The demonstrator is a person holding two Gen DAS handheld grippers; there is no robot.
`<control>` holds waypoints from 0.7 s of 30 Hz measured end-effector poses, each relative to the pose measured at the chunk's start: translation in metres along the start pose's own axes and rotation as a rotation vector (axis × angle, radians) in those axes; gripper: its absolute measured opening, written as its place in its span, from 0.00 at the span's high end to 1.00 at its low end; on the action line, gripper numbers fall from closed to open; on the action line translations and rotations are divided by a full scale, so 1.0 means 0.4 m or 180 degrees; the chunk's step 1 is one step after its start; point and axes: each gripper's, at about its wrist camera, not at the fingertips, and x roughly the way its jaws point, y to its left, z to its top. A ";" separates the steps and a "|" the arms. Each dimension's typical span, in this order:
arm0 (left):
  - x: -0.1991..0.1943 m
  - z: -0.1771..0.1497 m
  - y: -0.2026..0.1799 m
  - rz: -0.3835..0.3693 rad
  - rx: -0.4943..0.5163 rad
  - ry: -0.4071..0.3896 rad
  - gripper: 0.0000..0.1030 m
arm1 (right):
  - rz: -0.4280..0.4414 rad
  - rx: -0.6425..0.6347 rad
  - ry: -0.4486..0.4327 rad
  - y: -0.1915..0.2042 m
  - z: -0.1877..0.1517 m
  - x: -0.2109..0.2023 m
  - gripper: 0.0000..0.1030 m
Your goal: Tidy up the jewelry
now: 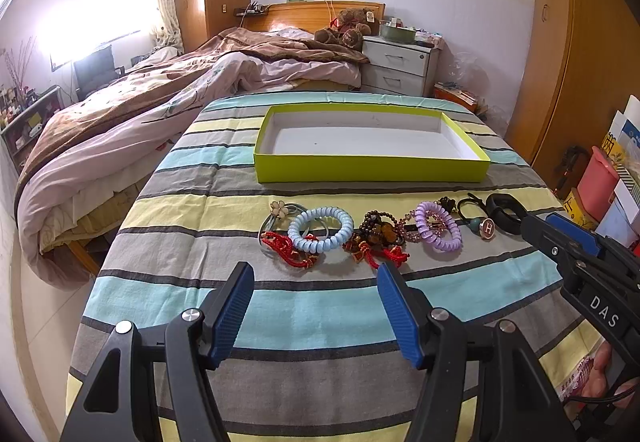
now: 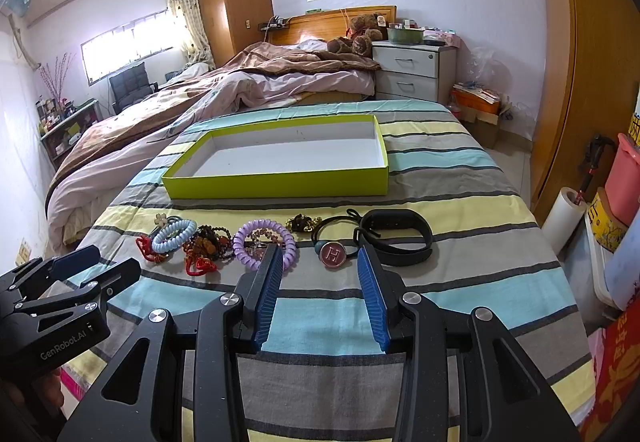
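Observation:
A row of jewelry lies on the striped cloth (image 1: 304, 306): a flower hair tie (image 1: 278, 209), a red cord knot (image 1: 286, 248), a light blue spiral tie (image 1: 344, 222), brown beads (image 1: 380, 230), a purple spiral tie (image 1: 424, 217), an H-button tie (image 1: 487, 229) and a black band (image 1: 504, 211). Behind them stands a shallow lime-green box (image 1: 372, 169) with nothing in it. My left gripper (image 1: 316, 274) hovers open just short of the blue tie and the beads. My right gripper (image 2: 320, 254) is open, with the H-button tie (image 2: 333, 254) just ahead between its tips and the black band (image 2: 404, 256) to the right.
An unmade bed (image 1: 120, 129) runs along the left, close to the cloth's left edge. A white nightstand (image 1: 400, 65) stands behind. On the right are a wooden wardrobe (image 2: 580, 81), a pink bin (image 2: 624, 181) and a paper roll (image 2: 564, 217) beside the table.

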 end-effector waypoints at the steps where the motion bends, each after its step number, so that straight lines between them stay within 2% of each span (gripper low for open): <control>1: -0.001 0.000 0.001 -0.0002 0.0002 -0.0003 0.38 | 0.0004 -0.0004 0.0002 -0.001 -0.001 0.002 0.61; 21: -0.002 0.000 -0.017 0.0003 0.0013 0.0000 0.38 | 0.0000 0.0003 0.0000 0.001 0.000 -0.004 0.61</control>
